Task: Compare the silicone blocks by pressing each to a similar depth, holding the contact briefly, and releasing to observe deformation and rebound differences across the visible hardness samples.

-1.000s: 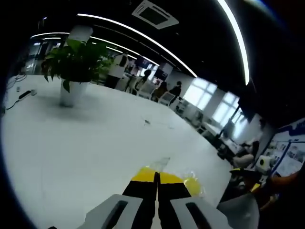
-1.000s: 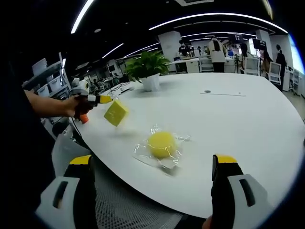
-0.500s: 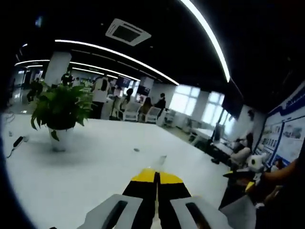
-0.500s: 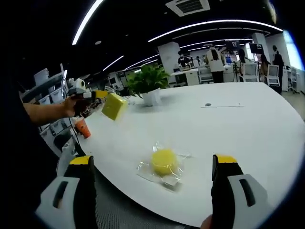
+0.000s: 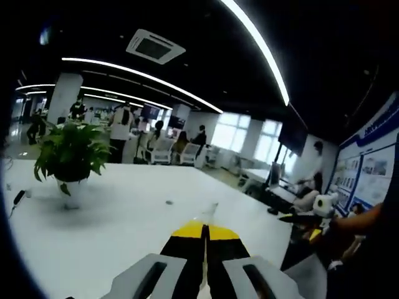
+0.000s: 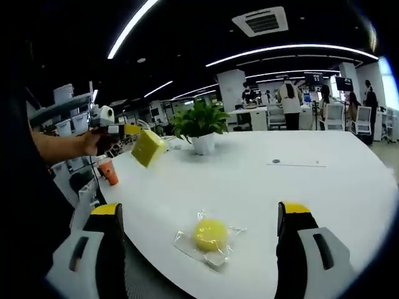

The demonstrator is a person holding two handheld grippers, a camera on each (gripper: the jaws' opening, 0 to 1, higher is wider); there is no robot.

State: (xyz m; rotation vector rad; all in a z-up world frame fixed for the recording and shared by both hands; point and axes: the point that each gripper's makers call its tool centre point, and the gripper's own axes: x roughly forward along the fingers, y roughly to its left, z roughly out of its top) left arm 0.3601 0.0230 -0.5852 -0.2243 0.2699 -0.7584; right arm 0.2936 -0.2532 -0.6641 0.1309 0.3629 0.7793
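- Left hand-held gripper [image 6: 128, 129], jaws clamped on yellow block [image 6: 148, 147], has lifted it higher off the surface [image 6: 299, 187].
- Right hand-held gripper [image 6: 198, 249] jaws apart, above wrapped yellow sample [image 6: 209, 235].
- No pressing yet.

- Yellow square silicone block [image 6: 148, 147]: tilted, lifted clear above the white table's left edge.
- Yellow round silicone block [image 6: 209, 233]: inside a clear wrapper, lying on the table's near part.

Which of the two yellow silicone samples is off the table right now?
The square yellow block, held in the left gripper. The round yellow sample lies on the white table in clear wrap.
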